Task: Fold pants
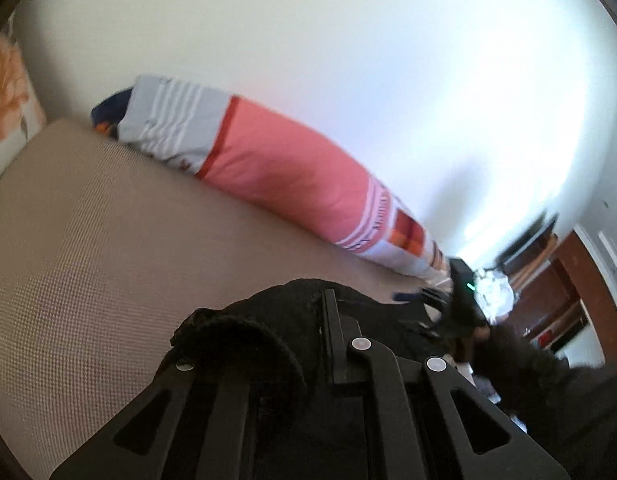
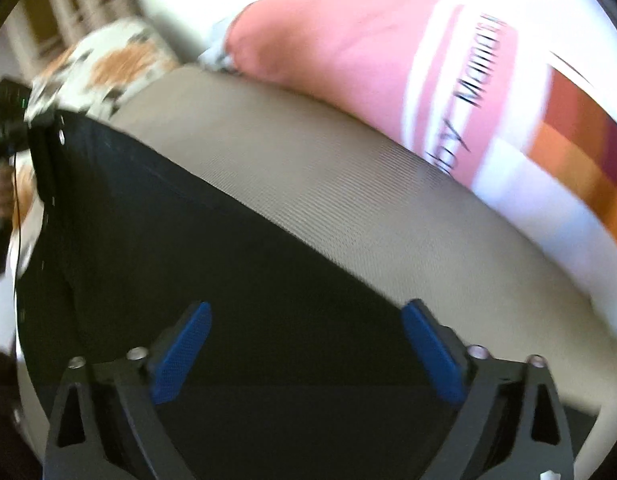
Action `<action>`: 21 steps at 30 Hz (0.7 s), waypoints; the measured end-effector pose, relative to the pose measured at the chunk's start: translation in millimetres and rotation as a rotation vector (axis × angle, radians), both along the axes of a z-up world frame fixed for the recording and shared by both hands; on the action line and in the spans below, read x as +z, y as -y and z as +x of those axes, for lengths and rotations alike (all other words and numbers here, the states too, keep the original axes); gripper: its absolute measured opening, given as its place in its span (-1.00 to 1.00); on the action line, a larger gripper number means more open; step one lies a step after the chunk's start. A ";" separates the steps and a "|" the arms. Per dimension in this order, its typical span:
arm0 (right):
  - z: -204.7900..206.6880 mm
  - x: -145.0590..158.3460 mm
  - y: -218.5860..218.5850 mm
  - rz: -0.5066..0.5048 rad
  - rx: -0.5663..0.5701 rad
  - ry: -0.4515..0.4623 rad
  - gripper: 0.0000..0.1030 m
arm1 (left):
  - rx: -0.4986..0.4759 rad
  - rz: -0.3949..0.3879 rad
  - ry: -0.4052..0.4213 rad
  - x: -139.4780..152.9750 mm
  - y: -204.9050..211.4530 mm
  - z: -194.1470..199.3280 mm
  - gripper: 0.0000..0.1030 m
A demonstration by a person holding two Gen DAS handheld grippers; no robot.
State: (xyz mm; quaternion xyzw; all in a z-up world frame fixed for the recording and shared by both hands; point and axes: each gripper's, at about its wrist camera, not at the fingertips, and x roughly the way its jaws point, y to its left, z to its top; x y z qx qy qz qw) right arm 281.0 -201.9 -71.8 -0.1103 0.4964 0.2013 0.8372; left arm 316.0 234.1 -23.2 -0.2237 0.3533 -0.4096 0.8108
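Observation:
The black pants [image 2: 196,240] lie stretched across the beige textured bed [image 2: 308,168]. My right gripper [image 2: 306,320] is open, its blue pads [image 2: 184,352] spread wide just above the dark cloth. My left gripper [image 1: 328,300] is shut on a bunched edge of the black pants [image 1: 244,344], which drapes over its fingers and is lifted off the bed [image 1: 88,240]. The left gripper also shows far left in the right wrist view [image 2: 8,120], at the far end of the pants. The right gripper shows blurred in the left wrist view [image 1: 460,300].
A long pink, white and orange bolster pillow [image 1: 276,168] lies along the white wall; it also shows in the right wrist view [image 2: 368,64]. A floral pillow [image 2: 108,64] sits at the bed's far end. Wooden shelves [image 1: 548,280] stand beyond the bed.

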 end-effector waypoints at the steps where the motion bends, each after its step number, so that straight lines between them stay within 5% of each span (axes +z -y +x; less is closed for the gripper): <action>1: 5.9 0.1 -1.4 -0.001 0.041 -0.019 0.58 | -0.005 -0.001 0.013 3.1 -0.4 -4.8 -0.82; 12: 32.4 -26.6 -8.2 -0.133 0.319 -0.151 0.02 | 0.024 0.029 0.019 10.0 0.7 -21.6 -0.82; 14: 33.6 -30.2 -7.7 -0.124 0.325 -0.162 -0.33 | 0.021 0.051 0.016 9.8 3.4 -22.1 -0.82; 17: 29.0 -32.0 -10.9 -0.139 0.315 -0.131 -0.80 | 0.019 0.077 0.004 7.6 7.1 -22.3 -0.82; 21: 7.3 -20.6 -13.3 -0.176 0.270 -0.037 -0.88 | 0.037 0.096 0.001 9.5 7.3 -23.3 -0.82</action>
